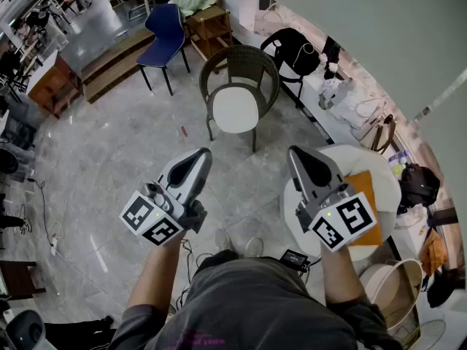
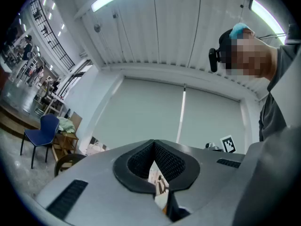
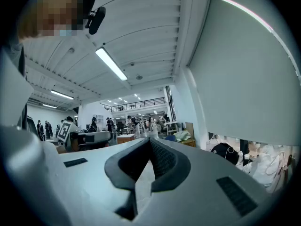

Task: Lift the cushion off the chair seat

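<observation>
Both grippers are held out in front of the person, about level, and neither grips anything. The left gripper (image 1: 198, 159) has its jaws clenched, pads meeting at the tip with nothing between them. The right gripper (image 1: 298, 155) looks the same, closed and empty. A round white table (image 1: 293, 214) stands under the right gripper.

Ahead of both, across bare floor, is the wicker chair (image 1: 241, 58). The white cushion (image 1: 235, 108) lies flat on its seat, roughly on the line midway between the two grippers and well apart from both. Farther off, on the left gripper's side, stands a blue chair (image 1: 164, 31).

The step in hand looks like the approach, with no contact made yet. To do it well, the person should step clear of the table and close on the chair from its open front, since the back curves round the cushion's far side. The jaws should open before arriving and the noses tip down toward the seat.

The cushion looks thin and soft, so each gripper should probably pinch the rim on its own side, with one jaw slid under the edge. Raising both sides together should keep it from sagging or slipping out.
</observation>
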`<move>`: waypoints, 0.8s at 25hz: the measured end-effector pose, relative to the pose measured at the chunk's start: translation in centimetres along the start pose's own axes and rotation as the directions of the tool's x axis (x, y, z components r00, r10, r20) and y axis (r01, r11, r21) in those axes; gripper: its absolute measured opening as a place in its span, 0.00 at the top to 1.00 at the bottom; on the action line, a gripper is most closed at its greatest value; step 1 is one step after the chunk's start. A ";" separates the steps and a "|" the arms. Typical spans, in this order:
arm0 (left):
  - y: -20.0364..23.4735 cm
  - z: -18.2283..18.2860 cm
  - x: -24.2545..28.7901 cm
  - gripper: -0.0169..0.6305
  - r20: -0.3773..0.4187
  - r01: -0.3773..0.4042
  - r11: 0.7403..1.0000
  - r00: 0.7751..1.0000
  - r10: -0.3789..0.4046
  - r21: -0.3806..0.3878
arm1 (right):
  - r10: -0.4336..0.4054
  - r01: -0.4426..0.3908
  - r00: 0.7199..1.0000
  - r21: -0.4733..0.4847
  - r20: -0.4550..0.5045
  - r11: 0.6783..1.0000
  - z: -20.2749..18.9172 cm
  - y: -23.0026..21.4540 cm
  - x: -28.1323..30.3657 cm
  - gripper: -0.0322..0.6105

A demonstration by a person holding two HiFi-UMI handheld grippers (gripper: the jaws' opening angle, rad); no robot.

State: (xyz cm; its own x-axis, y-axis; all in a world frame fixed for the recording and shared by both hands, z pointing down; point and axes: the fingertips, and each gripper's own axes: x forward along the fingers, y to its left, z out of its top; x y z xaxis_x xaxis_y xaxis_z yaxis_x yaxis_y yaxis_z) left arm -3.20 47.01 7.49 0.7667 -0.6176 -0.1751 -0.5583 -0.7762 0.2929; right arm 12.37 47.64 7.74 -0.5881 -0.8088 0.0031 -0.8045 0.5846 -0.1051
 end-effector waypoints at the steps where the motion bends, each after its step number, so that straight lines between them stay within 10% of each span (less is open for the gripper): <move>1: -0.2 -0.3 0.0 0.96 -0.002 0.000 1.000 1.000 0.000 0.000 | 0.000 0.000 1.000 0.001 -0.001 1.000 -0.2 -0.1 -0.2 0.94; 20: -1.0 -3.4 -0.7 0.96 -0.015 -0.051 0.998 0.999 0.050 -0.031 | 0.022 -0.020 0.998 0.034 -0.052 0.999 -2.9 -0.7 -1.6 0.94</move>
State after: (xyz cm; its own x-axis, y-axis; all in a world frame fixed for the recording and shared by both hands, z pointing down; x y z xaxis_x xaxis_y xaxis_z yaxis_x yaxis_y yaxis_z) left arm -2.13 48.67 10.54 0.7423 -0.6539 -0.1462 -0.5864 -0.7396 0.3302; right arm 13.63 48.75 10.71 -0.6093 -0.7912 0.0522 -0.7890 0.5984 -0.1392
